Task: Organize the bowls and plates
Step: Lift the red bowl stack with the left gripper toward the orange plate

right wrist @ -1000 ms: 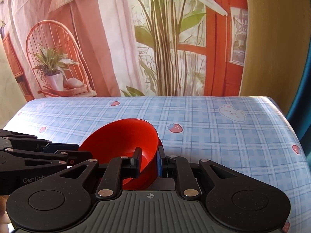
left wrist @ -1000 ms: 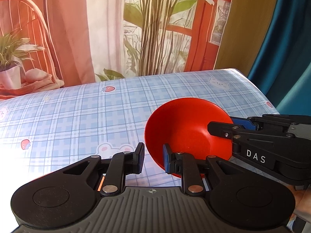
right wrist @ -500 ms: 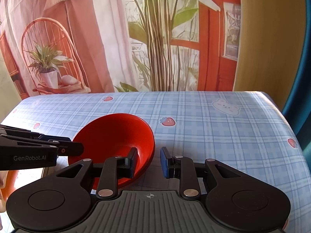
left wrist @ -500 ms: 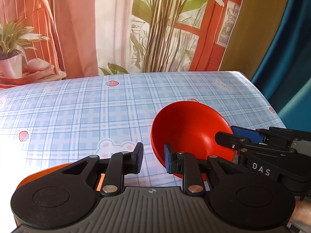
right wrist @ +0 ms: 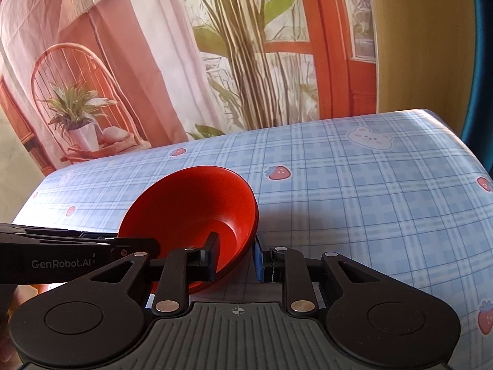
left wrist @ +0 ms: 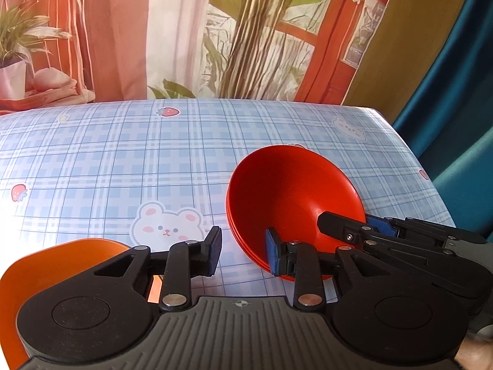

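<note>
Since a moment ago the left gripper has been spreading its fingers, and an orange plate is now showing under its left finger. From the left wrist, the red bowls, a nested stack, are sitting tilted on the bench; the right finger is overlapping the stack's near edge, the left finger clear of it, nothing clamped.

From the right wrist, the right gripper has been closing, its fingers straddling the bowls' near rim; whether the pads are pressing it, I cannot tell.
</note>
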`<action>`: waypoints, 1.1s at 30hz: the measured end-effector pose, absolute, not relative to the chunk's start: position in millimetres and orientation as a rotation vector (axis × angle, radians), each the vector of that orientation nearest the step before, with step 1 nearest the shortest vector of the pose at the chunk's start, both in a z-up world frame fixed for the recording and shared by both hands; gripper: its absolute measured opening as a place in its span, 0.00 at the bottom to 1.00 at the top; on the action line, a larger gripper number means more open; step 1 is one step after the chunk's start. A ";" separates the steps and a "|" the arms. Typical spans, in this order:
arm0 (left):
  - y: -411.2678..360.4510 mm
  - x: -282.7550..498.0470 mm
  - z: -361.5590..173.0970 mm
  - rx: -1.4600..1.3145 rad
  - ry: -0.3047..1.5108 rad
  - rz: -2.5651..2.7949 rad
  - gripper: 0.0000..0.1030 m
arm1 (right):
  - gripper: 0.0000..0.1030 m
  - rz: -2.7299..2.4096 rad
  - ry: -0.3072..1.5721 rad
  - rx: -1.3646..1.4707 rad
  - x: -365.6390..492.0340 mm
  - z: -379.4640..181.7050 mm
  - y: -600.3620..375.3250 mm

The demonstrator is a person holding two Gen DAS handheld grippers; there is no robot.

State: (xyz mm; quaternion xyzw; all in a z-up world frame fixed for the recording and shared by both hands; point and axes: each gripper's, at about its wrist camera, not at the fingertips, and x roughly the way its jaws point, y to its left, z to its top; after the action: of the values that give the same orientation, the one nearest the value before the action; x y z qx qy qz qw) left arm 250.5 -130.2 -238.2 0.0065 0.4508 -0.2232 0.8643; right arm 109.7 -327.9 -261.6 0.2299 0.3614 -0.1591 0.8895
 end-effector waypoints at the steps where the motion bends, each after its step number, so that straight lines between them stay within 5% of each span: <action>1: -129.7 250.4 -238.1 0.010 0.945 -0.469 0.31 | 0.20 -0.331 0.749 0.481 109.6 -261.6 -328.2; 33: -121.1 205.6 -198.6 0.031 0.853 -0.507 0.27 | 0.20 -0.348 0.683 0.494 77.3 -223.9 -308.2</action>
State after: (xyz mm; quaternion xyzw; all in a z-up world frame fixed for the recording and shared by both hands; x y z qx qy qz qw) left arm 205.6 -121.1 -198.6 0.0148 0.4090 -0.2433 0.8794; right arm 77.3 -308.2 -223.9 0.2384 0.3297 -0.1680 0.8979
